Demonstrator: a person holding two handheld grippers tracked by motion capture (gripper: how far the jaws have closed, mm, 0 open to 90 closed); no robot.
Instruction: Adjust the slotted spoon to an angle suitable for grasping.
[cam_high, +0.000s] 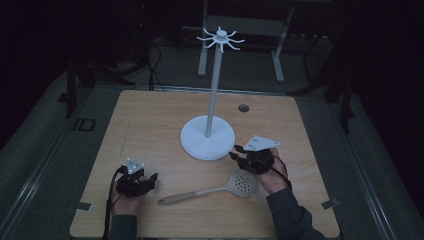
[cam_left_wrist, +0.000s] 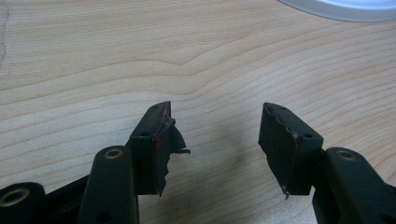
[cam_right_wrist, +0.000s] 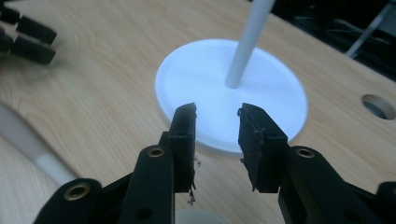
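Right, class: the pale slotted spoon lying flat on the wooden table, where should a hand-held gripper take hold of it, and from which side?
Grip the pale slotted spoon on its slim straight handle, coming from above with the jaws across its width. The handle is narrow enough to fit between open jaws; the round perforated head looks too wide. The left hand-held gripper sits nearest the handle end.

Two black two-jaw grippers, left (cam_left_wrist: 215, 135) and right (cam_right_wrist: 217, 128), are showing brass-ringed screw holes, frayed pads, grey three-cornered plates, trailing black cables, beside dark grey sleeves (cam_high: 290, 212).
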